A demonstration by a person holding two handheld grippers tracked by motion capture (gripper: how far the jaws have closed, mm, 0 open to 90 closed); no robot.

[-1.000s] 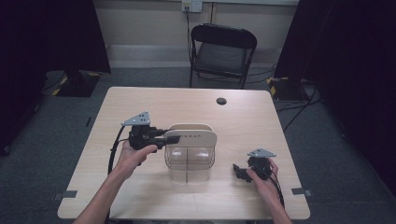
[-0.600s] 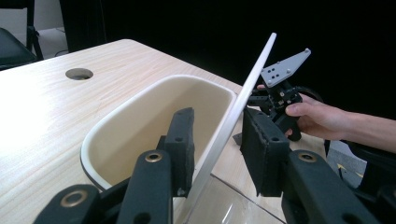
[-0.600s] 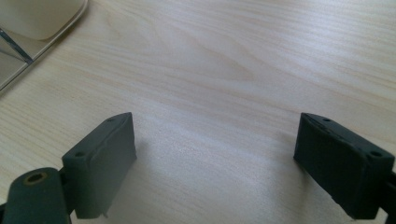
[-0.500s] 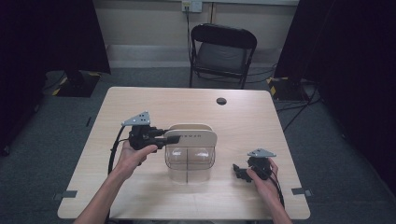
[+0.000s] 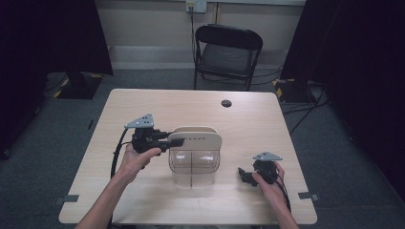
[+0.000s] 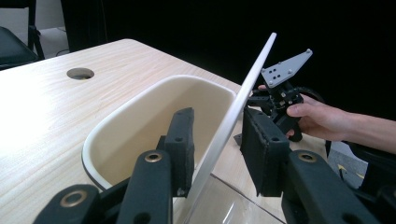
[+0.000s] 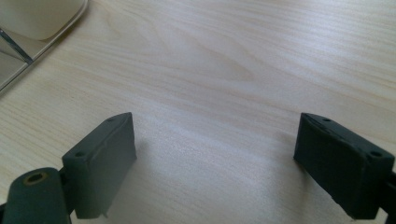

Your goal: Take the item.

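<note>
A clear divided container [image 5: 193, 164] stands mid-table. At its far edge a thin cream panel [image 5: 196, 139] rises at a tilt, and a cream tub [image 6: 154, 116] lies open side up just behind it. My left gripper [image 5: 173, 142] reaches in from the left, shut on the panel's [image 6: 233, 116] edge, which stands between its two jaws. My right gripper [image 5: 243, 174] rests low on the table to the right of the container, apart from it. Its jaws stand wide open [image 7: 215, 158] over bare wood with nothing between them.
A round cable hole [image 5: 226, 103] sits near the table's far edge. A black folding chair [image 5: 227, 52] stands behind the table. Bare wood [image 5: 143, 200] stretches left and in front of the container. Cables trail from both grippers toward the front edge.
</note>
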